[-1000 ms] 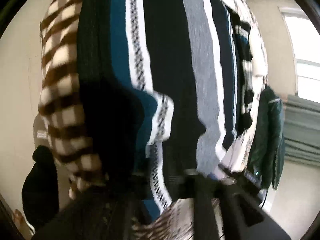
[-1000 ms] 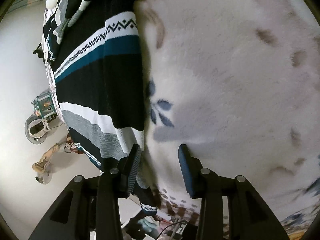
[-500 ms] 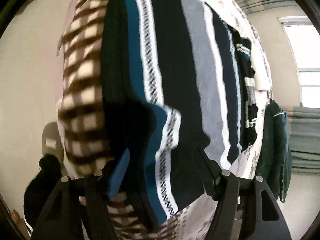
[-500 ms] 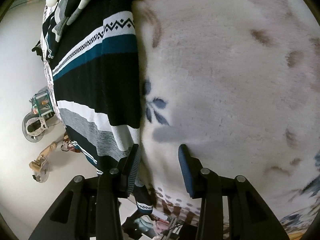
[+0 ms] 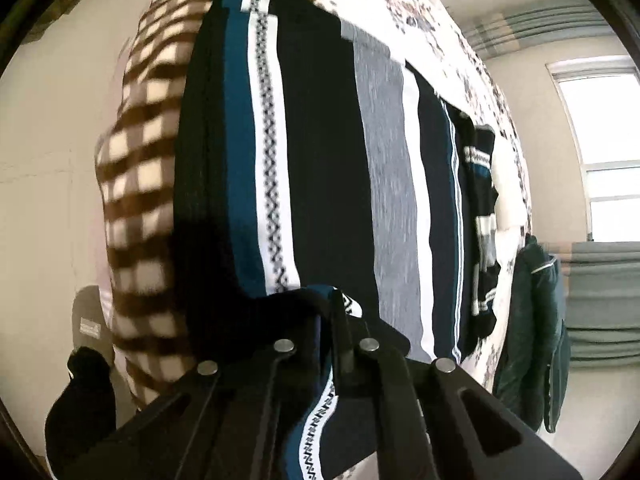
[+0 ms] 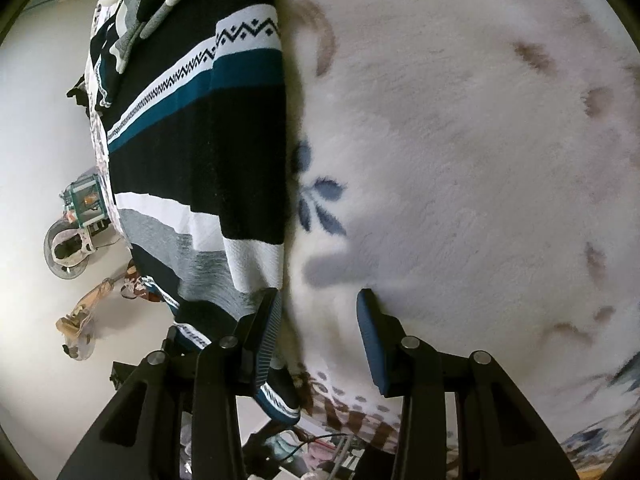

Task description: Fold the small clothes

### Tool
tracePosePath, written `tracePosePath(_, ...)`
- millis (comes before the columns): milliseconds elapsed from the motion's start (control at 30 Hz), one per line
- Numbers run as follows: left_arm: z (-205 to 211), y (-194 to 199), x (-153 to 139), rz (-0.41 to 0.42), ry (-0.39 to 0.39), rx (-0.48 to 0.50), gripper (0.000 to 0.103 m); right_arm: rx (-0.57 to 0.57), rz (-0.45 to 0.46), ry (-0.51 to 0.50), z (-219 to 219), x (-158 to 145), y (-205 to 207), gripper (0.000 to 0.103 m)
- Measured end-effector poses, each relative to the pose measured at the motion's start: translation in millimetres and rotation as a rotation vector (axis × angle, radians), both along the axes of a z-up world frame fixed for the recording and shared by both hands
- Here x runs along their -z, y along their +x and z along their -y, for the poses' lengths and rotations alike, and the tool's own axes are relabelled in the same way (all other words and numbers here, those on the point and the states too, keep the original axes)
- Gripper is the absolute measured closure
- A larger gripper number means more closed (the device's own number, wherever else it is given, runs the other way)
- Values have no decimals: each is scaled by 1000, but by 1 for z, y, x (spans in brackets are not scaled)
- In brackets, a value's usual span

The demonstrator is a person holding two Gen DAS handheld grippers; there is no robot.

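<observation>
1. The striped black, teal, white and grey knitted sweater (image 5: pixel 320 152) is spread on the fleecy white floral blanket (image 6: pixel 460 140).
2. The left gripper (image 5: pixel 334 320) is clamped on its hem; the right gripper (image 6: pixel 316 320) is held apart, empty.
3. The knit is judged soft and limp; edges and corners should be pinched.

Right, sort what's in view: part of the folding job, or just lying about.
Job: striped sweater; left gripper, shut on its edge; right gripper, open over the floral blanket.

Lying about: checked blanket, green jacket, fan.
</observation>
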State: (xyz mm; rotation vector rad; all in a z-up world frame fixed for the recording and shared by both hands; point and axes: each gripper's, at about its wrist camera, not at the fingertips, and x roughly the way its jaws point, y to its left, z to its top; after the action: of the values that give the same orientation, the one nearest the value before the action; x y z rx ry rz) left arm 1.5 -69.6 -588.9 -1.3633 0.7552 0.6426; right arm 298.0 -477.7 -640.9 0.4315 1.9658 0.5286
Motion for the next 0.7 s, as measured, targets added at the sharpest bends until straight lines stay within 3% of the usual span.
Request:
tracePosePath(233, -12, 7, -4, 3, 26, 5, 101, 18, 14, 32, -22, 1, 1, 62)
tracePosePath(300, -13, 6, -5, 2, 27, 3, 101, 44, 20, 43, -27, 3, -1, 71)
tracePosePath(333, -13, 5, -5, 2, 27, 2, 101, 44, 17, 48, -29, 5, -2, 96)
tracePosePath(467, -13, 4, -4, 0, 11, 16, 101, 33, 55, -35, -23, -4, -9, 100)
tracePosePath(567, -9, 3, 0, -21, -35, 46, 98, -26, 60, -29, -22, -11, -15, 100)
tracePosePath(633, -2, -4, 0, -59, -71, 68, 81, -41, -2, 5, -22, -10, -25, 94)
tracePosePath(667, 4, -9, -3, -69, -75, 86, 60, -40, -52, 39, -23, -8, -33, 80)
tracePosePath(700, 13, -13, -8, -69, -75, 107, 46, -46, -85, 59, -23, -6, -41, 71)
